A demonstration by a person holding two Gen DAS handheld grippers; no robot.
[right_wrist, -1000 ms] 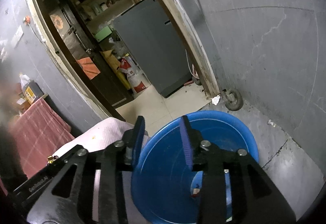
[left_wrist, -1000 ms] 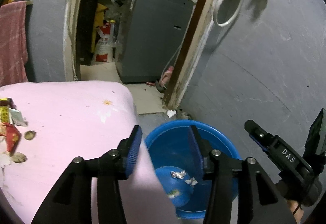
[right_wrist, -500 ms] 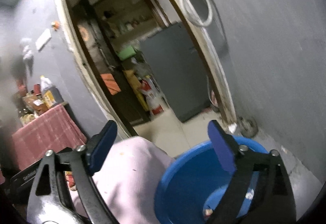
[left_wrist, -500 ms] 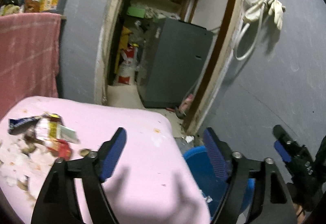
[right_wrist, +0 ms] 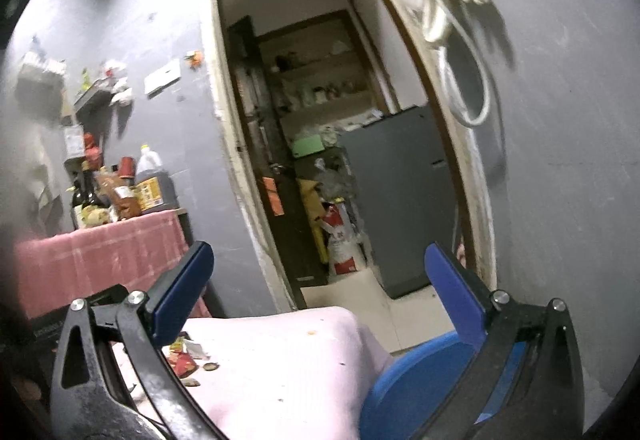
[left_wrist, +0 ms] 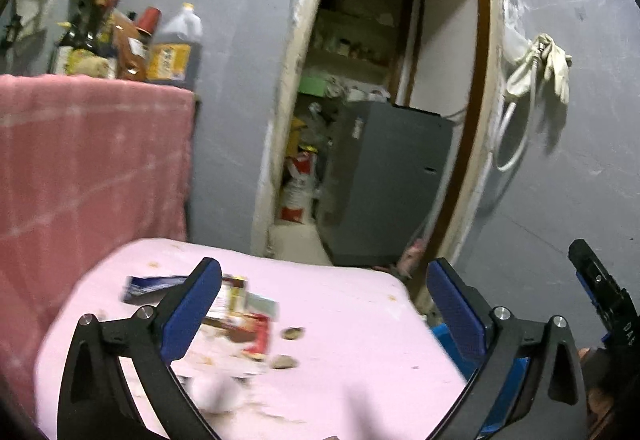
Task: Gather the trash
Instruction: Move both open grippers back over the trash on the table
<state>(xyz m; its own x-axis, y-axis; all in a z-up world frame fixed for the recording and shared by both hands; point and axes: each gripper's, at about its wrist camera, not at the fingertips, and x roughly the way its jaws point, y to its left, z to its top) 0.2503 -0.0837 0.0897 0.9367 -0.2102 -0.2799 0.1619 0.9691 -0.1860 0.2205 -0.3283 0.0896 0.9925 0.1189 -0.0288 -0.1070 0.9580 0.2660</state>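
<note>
Wrappers (left_wrist: 236,314) on pink desk (left_wrist: 352,352) blurred, perhaps snack packets | blue basin (right_wrist: 416,380) half hidden | left tool (left_wrist: 324,304), right tool (right_wrist: 320,292): spread wide, empty.

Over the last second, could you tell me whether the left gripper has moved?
Yes. The left gripper has swung left and tilted up, away from the blue basin, judged against the doorway, and now faces the wrappers on the pink table.
</note>
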